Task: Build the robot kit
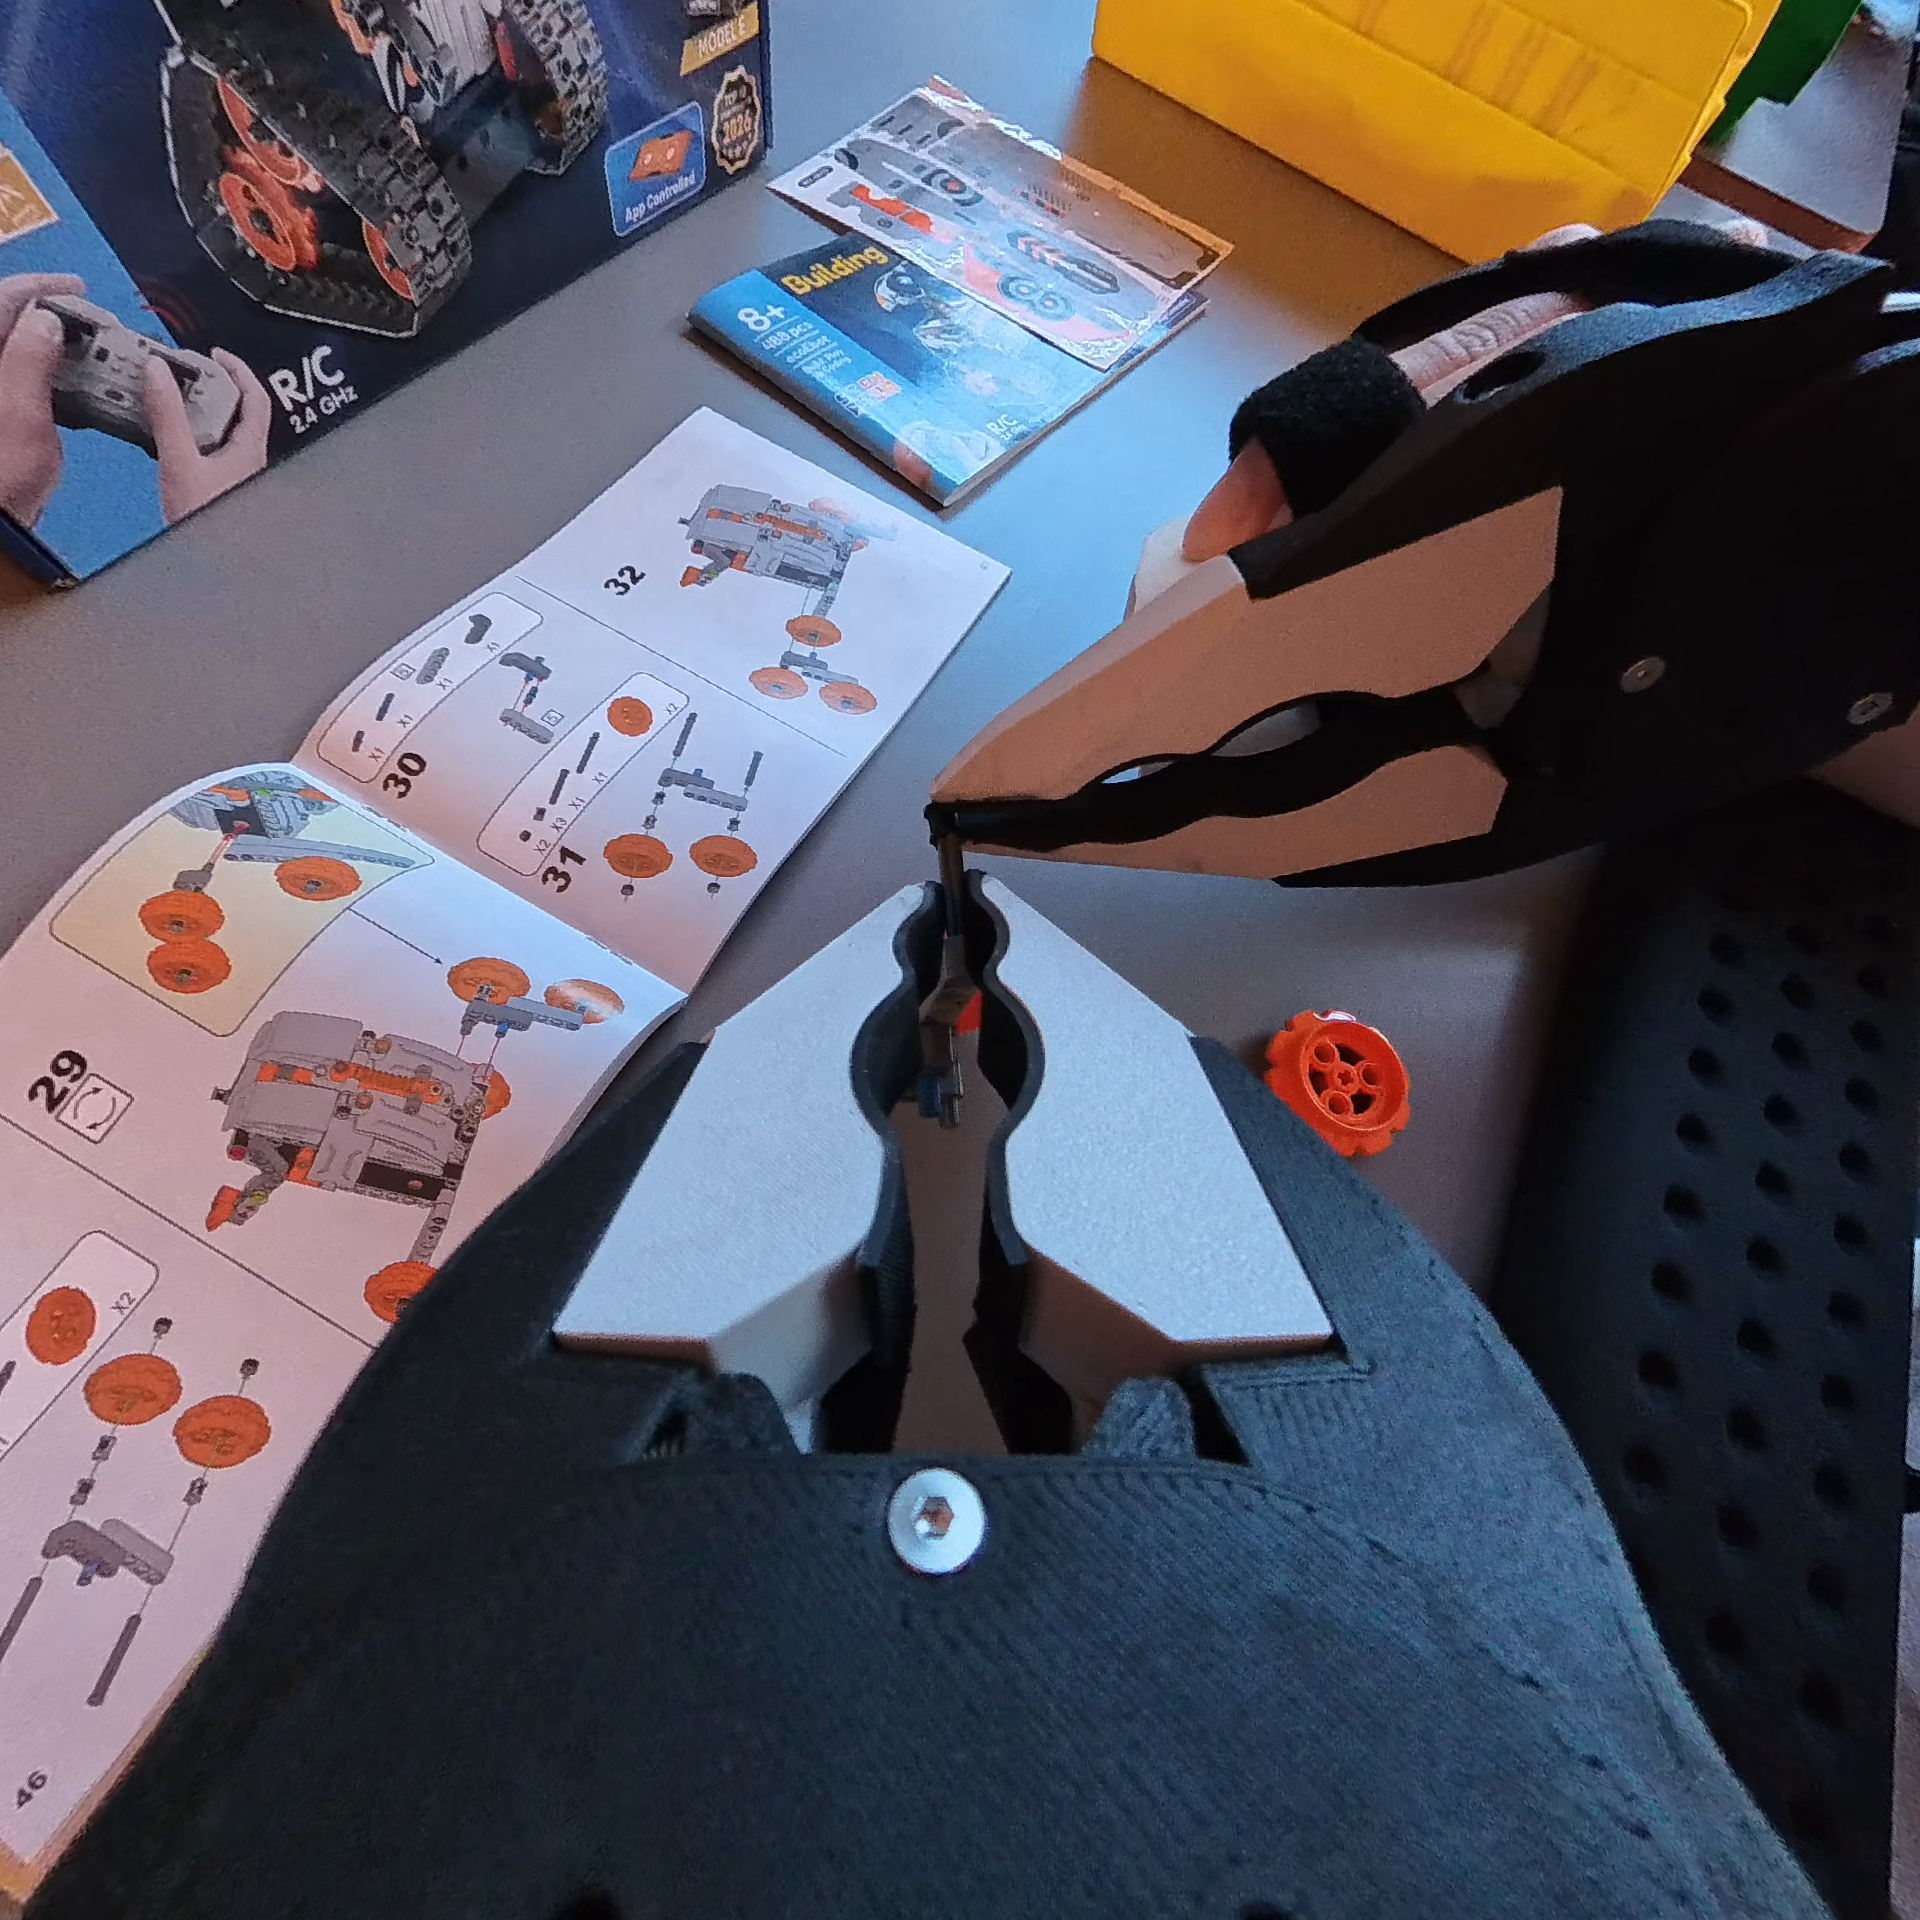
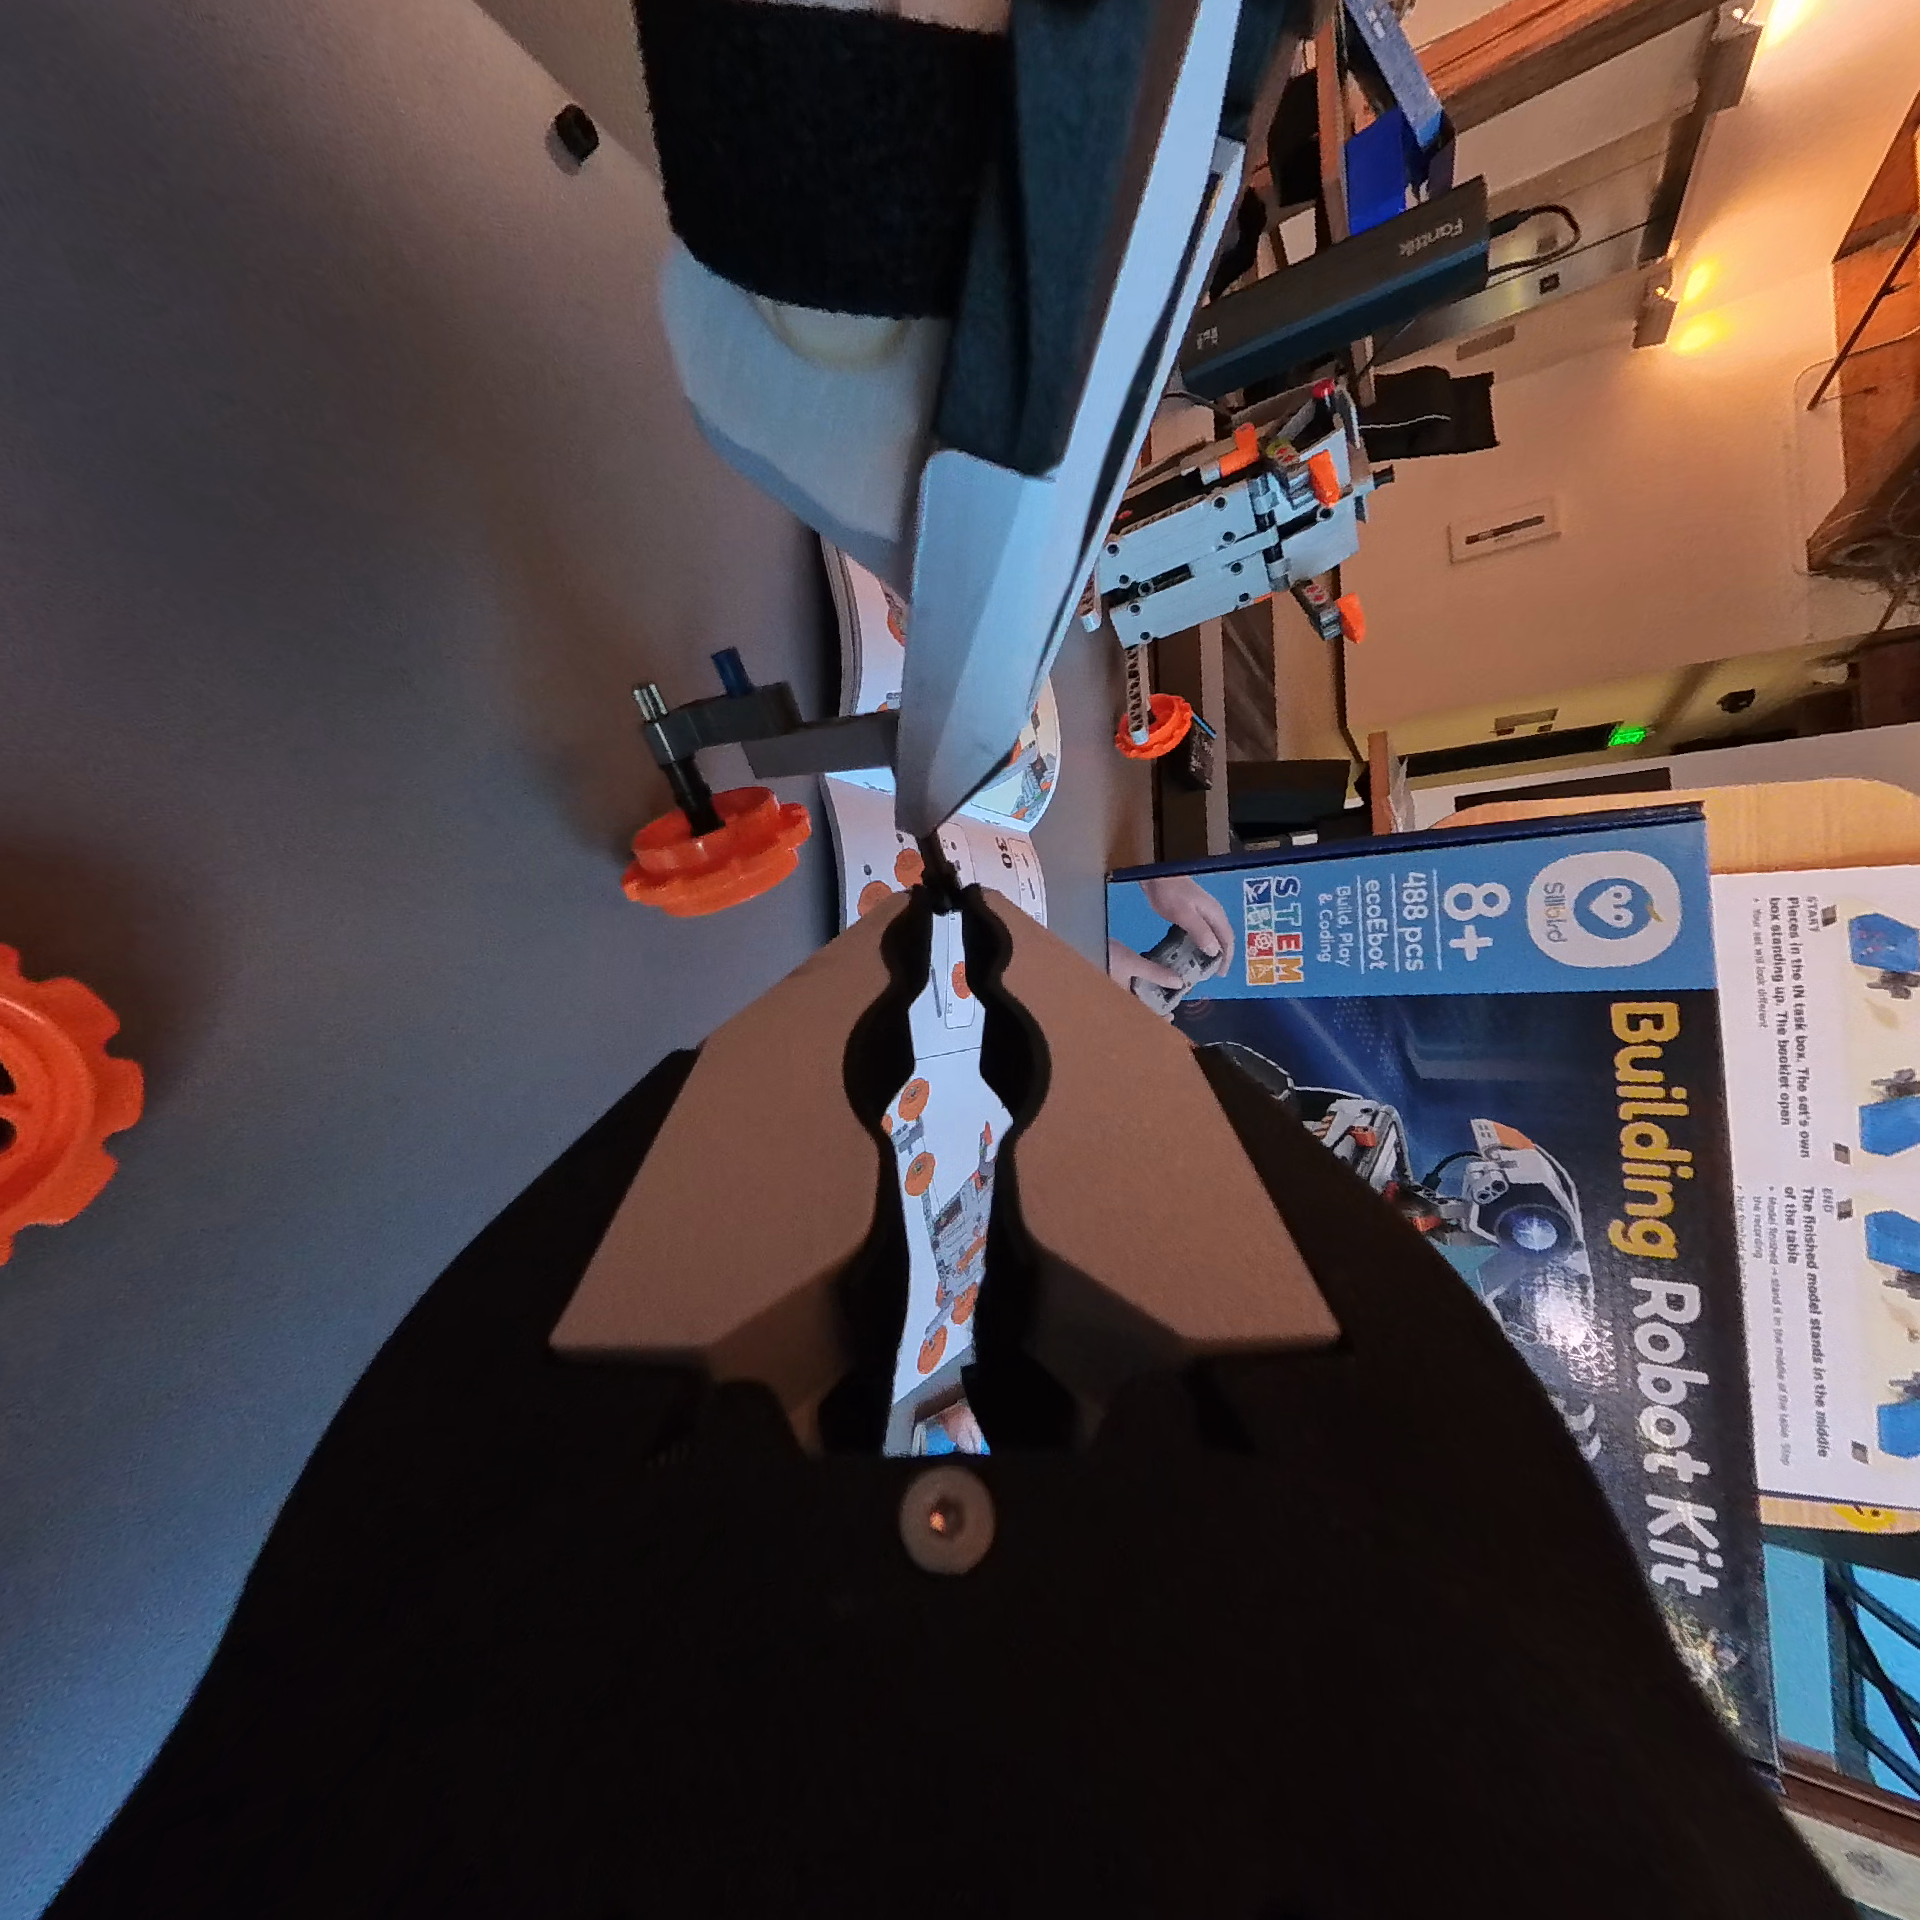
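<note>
left gripper (image 1: 948, 891) pinching small grey assembly (image 2: 727, 727) | right gripper (image 2: 940, 896) pinching its black axle (image 1: 948, 862) | tips touching | orange wheel (image 1: 1338, 1081) beside, on table (image 1: 1143, 727)

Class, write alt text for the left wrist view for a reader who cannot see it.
The left gripper is shut on a small grey brick assembly, and the right gripper pinches a thin black axle at its top. An open instruction booklet lies to the left and an orange wheel to the right on the grey table.

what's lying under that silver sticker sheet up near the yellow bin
A blue booklet lies under the sticker sheet, on the grey table. Its near cover shows; the far part is covered, so anything beneath there is hidden.
</note>
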The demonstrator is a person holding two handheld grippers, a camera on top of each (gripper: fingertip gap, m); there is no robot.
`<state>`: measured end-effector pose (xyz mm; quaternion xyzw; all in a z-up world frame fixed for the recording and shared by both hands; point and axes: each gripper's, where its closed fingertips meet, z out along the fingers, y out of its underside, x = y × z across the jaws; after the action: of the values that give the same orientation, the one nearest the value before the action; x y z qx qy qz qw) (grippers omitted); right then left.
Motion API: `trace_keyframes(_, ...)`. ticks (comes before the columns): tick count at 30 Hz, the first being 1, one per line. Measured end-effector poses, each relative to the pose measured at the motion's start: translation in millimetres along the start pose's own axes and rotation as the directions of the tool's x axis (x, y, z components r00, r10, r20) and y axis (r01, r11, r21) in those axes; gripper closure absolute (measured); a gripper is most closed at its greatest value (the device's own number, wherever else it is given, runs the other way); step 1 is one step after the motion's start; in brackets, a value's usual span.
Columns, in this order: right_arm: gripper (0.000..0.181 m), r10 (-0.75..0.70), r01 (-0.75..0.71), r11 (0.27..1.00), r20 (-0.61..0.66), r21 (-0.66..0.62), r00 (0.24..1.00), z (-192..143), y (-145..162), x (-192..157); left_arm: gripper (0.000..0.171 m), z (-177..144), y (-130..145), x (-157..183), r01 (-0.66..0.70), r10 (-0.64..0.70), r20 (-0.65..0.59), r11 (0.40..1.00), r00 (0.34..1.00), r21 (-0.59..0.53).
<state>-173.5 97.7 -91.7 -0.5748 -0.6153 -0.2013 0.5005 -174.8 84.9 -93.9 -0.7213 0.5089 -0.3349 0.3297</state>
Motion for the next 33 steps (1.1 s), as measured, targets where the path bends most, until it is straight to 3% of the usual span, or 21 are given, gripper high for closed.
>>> trace_keyframes(33,0.177,0.017,-0.018,0.999,-0.026,-0.041,1.000,6.0,1.0,4.2,0.171,-0.5,-0.5,-5.7,0.018,-0.018,0.011,1.000,1.000,0.016)
